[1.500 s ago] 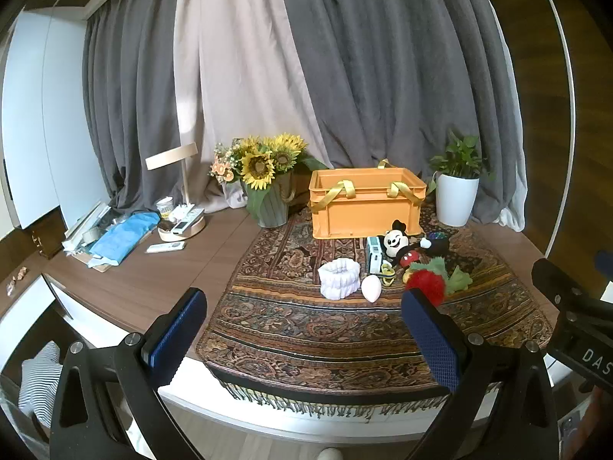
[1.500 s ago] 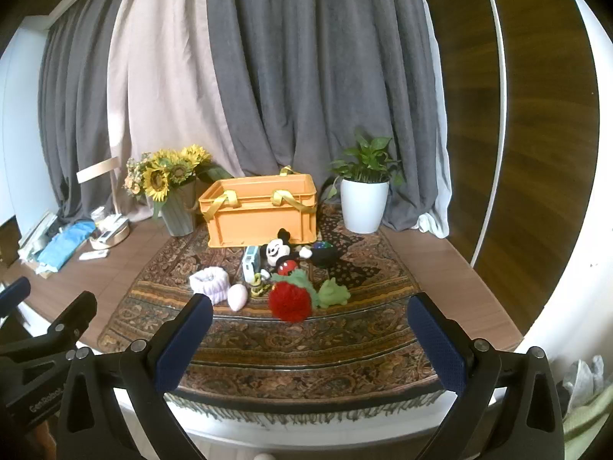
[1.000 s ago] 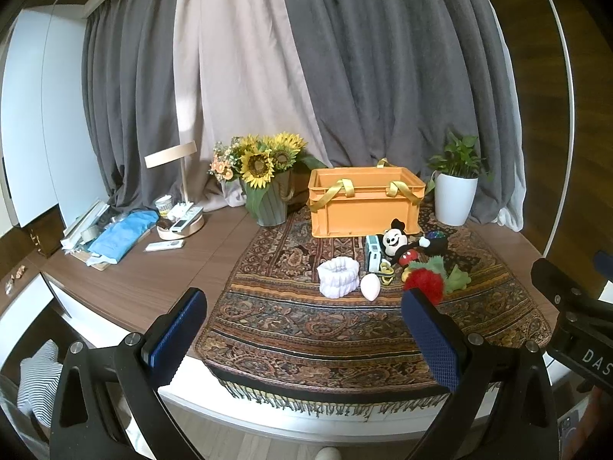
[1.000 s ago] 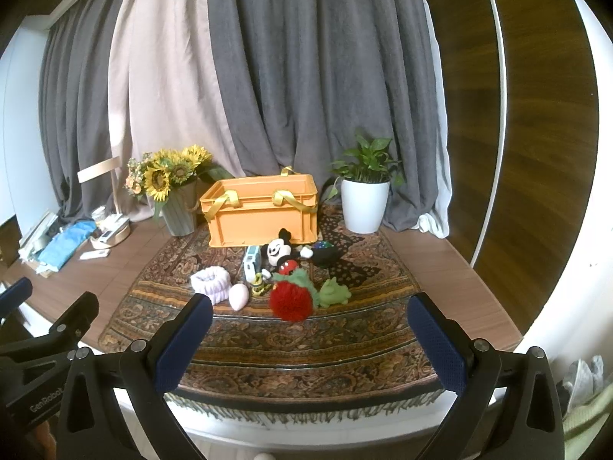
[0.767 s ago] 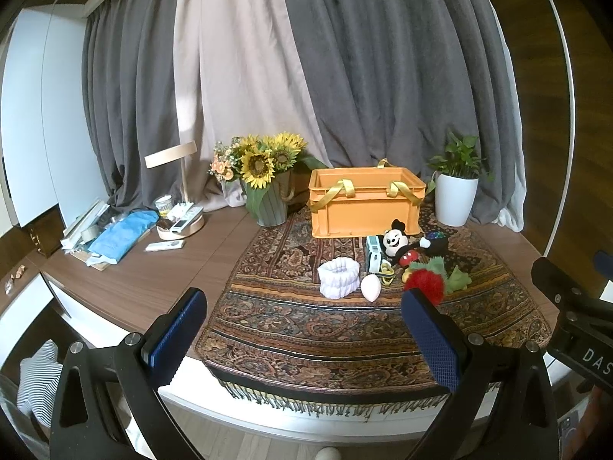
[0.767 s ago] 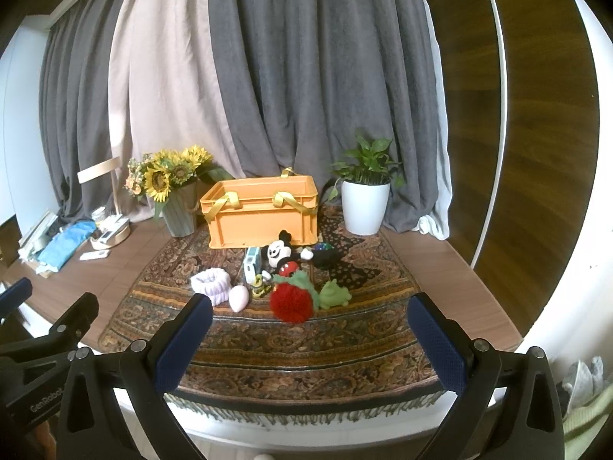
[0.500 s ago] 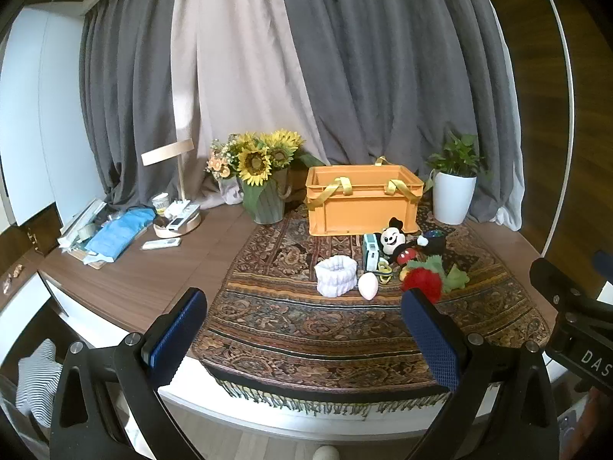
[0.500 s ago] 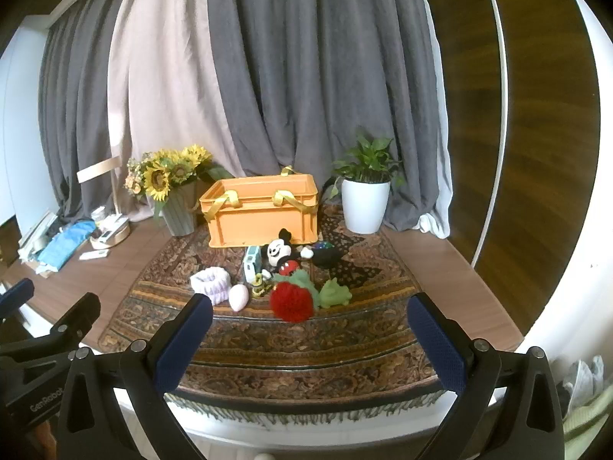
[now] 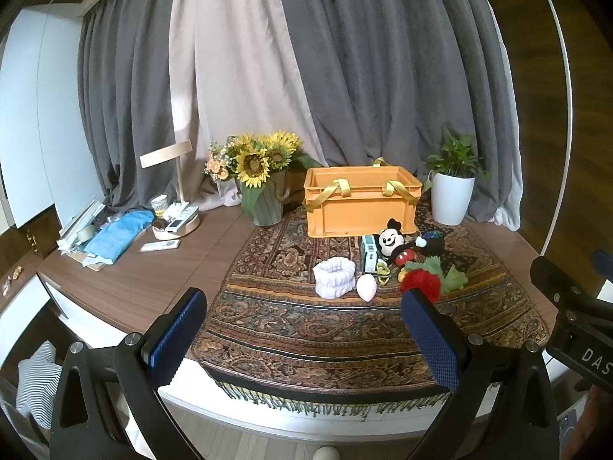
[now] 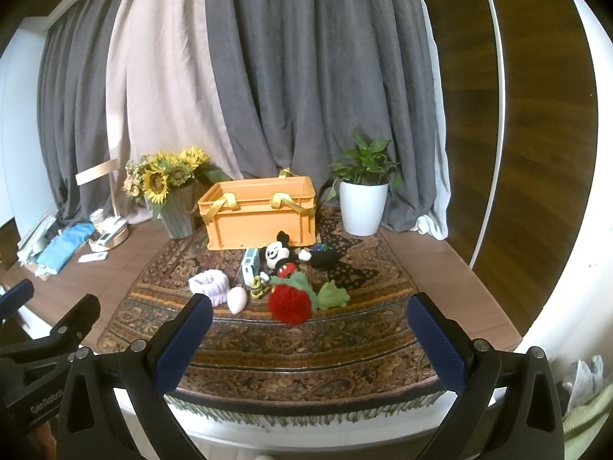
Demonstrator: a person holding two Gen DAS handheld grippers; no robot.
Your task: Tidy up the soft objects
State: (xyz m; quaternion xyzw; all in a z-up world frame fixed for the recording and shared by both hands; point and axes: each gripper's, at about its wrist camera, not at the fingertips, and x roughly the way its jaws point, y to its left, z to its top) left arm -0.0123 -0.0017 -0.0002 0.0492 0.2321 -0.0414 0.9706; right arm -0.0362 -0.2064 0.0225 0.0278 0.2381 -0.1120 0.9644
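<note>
Your soft toys (image 10: 285,280) lie clustered mid-rug, just in front of the orange crate (image 10: 260,211) on the patterned rug (image 10: 291,349). The rug covers a wooden table (image 9: 126,283) against grey curtains (image 10: 306,76). Your left gripper (image 9: 302,329) and right gripper (image 10: 310,337) hover at the near edge, jaws spread wide, empty.

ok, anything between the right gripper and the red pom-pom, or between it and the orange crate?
Nothing lies between the right gripper and the red pom-pom, only bare rug. Toward the orange crate, the mouse plush sits directly between them.
</note>
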